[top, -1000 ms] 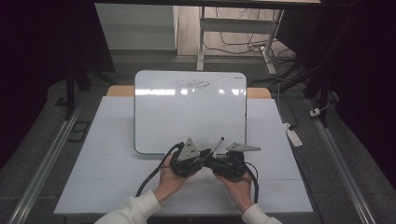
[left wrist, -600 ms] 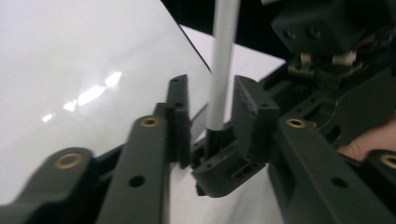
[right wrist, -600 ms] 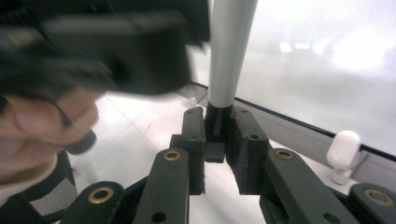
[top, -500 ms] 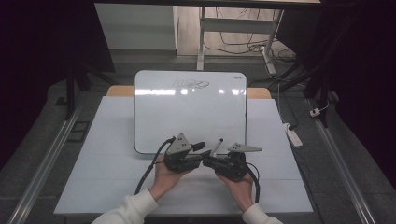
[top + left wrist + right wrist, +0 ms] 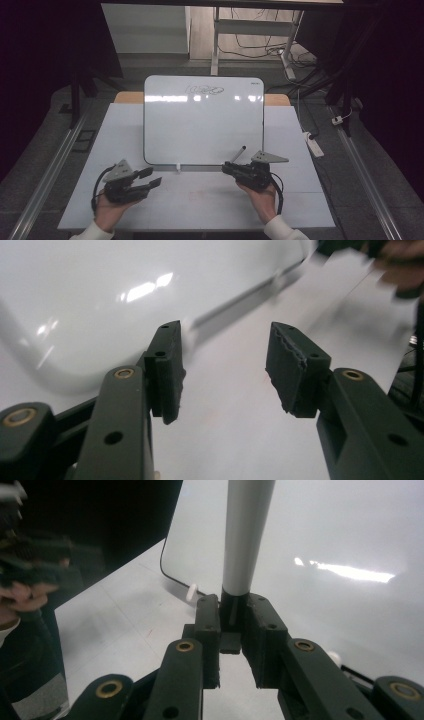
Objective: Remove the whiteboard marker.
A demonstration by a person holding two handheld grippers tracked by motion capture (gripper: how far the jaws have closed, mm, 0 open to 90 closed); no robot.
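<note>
Landmark: the whiteboard (image 5: 203, 120) lies flat on my tabletop (image 5: 125, 135), with a dark scribble near its far edge.
Right tongs (image 5: 227, 168): pressed together on a marker (image 5: 237, 154); in the right gripper view the pads pinch its dark end and the pale barrel (image 5: 246, 535) runs straight out from them.
Marker, place: it slants over the whiteboard's near right corner, its dark tip out over the white surface.
Right hand (image 5: 262, 195): on my side of the whiteboard, just off that same corner.
Left tongs (image 5: 152, 177): spread, having just been opening, with nothing between the pads; in the left gripper view bare tabletop shows through the gap (image 5: 225, 375).
Left tongs, place: off the whiteboard's near left corner, apart from its rim, pointing toward the right tongs.
Left hand (image 5: 112, 205): nearer to me than the whiteboard, well apart from my right one.
Small white peg (image 5: 177, 167): against the whiteboard's near edge, between my two tongs.
</note>
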